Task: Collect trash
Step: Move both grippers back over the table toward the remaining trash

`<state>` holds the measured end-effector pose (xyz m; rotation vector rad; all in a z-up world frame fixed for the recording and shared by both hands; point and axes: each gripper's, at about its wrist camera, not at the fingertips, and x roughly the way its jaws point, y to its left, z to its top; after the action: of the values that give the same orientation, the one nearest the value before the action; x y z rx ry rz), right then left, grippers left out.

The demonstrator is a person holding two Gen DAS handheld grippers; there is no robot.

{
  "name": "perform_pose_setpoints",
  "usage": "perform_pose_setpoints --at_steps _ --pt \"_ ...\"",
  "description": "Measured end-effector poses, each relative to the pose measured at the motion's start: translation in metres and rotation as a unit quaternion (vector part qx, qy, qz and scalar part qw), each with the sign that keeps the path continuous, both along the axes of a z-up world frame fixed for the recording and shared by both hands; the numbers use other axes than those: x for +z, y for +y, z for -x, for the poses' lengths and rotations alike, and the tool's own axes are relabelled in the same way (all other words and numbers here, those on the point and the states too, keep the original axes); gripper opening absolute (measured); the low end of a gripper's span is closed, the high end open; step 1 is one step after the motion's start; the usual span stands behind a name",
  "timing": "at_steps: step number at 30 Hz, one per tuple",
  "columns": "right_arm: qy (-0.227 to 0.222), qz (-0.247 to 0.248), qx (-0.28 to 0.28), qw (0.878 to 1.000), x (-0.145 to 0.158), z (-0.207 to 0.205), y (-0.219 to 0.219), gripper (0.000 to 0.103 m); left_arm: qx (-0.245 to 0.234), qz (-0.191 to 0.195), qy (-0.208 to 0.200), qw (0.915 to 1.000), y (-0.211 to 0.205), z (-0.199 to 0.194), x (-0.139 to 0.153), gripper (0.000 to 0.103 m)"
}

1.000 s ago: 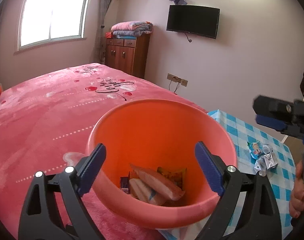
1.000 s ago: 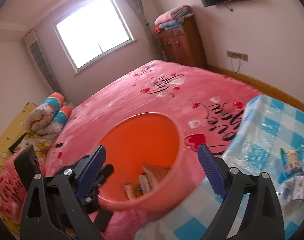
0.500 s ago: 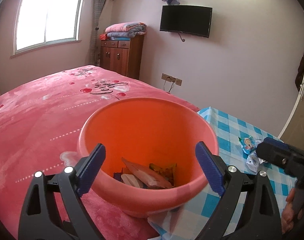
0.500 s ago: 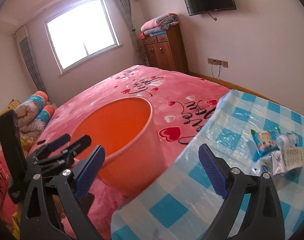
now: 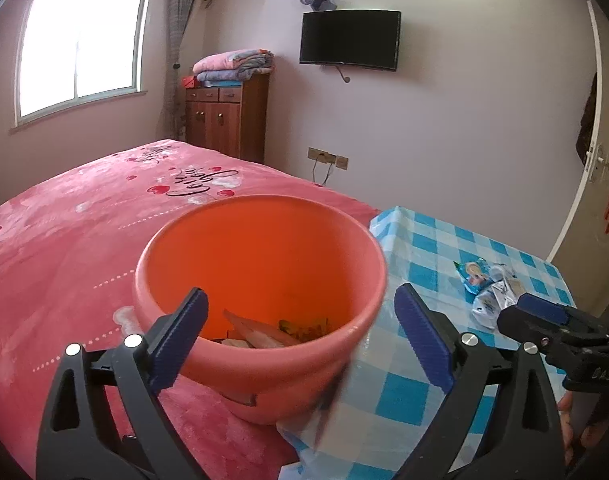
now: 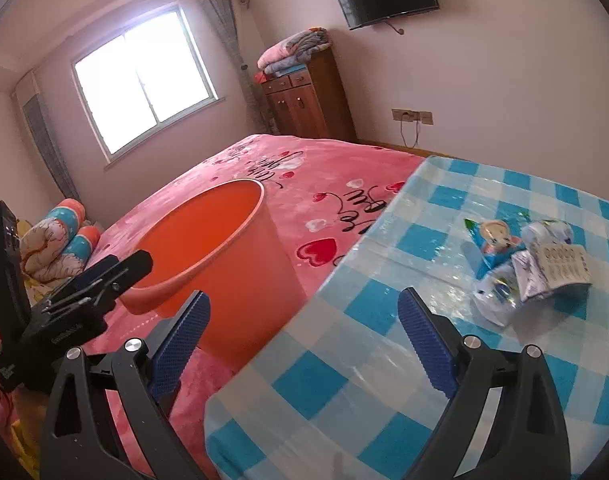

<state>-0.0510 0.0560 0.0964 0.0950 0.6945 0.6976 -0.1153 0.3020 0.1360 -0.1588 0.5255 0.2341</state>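
Observation:
An orange bin (image 5: 260, 264) stands on the pink bed, beside a blue checked cloth (image 5: 432, 248). Several wrappers lie in its bottom (image 5: 264, 330). A small pile of wrappers (image 6: 528, 264) lies on the cloth; it also shows in the left wrist view (image 5: 488, 284). My left gripper (image 5: 300, 336) is open and empty, just in front of the bin. My right gripper (image 6: 304, 340) is open and empty, above the cloth's near corner, left of the pile. The bin also shows in the right wrist view (image 6: 224, 248).
The pink bed (image 5: 64, 232) fills the left. A wooden cabinet (image 5: 224, 116) with folded blankets stands at the far wall, and a TV (image 5: 350, 40) hangs there. Rolled bedding (image 6: 60, 240) lies at the bed's far left. A door (image 5: 596, 168) is on the right.
Both grippers have drawn back from the bin and turned right. The right gripper went from over the bin to above the checked cloth, and the wrapper pile came closer.

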Motion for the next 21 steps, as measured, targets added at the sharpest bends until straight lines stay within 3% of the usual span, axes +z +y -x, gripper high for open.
perform_pose_setpoints --at_steps 21 --pt "-0.005 0.000 -0.067 0.998 -0.024 0.013 -0.068 0.094 -0.048 -0.030 0.019 0.9983 -0.059 0.000 -0.002 0.095"
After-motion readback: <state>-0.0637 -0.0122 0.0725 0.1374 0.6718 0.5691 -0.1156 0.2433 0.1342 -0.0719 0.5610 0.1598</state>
